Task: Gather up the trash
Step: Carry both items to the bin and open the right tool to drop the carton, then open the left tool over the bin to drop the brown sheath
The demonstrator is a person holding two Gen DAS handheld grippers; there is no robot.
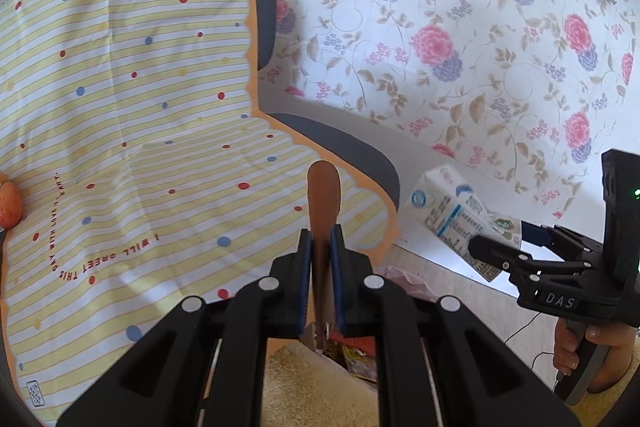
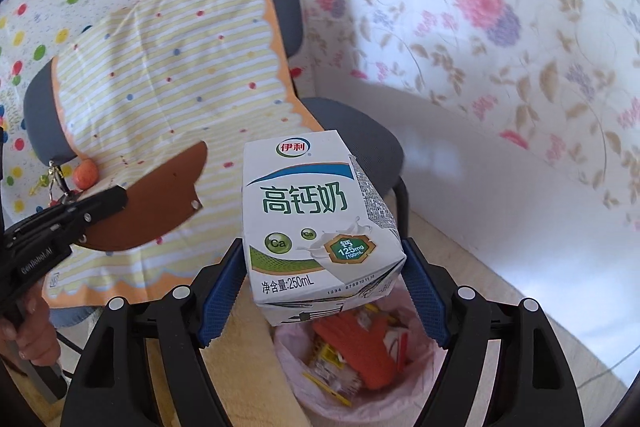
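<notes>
My left gripper [image 1: 322, 231] is shut on a flat brown leather piece [image 1: 323, 195] that sticks up edge-on between its blue pads; the right wrist view shows the brown leather piece [image 2: 156, 203] broadside with a rivet, over the chair. My right gripper [image 2: 322, 247] holds a white 250 mL milk carton [image 2: 312, 219] at its pad tips, upright and a little tilted. Directly below the carton stands the trash bin [image 2: 424, 379] with a pink liner. From the left wrist view, the right gripper [image 1: 504, 239] and the milk carton [image 1: 452, 211] appear at the right.
A grey chair [image 1: 360, 151] draped with a yellow striped dotted cloth [image 1: 140, 107] fills the left. An orange ball [image 2: 86, 174] lies on it and keys [image 2: 52, 183] hang beside it. The bin holds an orange glove [image 2: 360, 351] and wrappers. Floral sheeting [image 1: 460, 47] covers the wall.
</notes>
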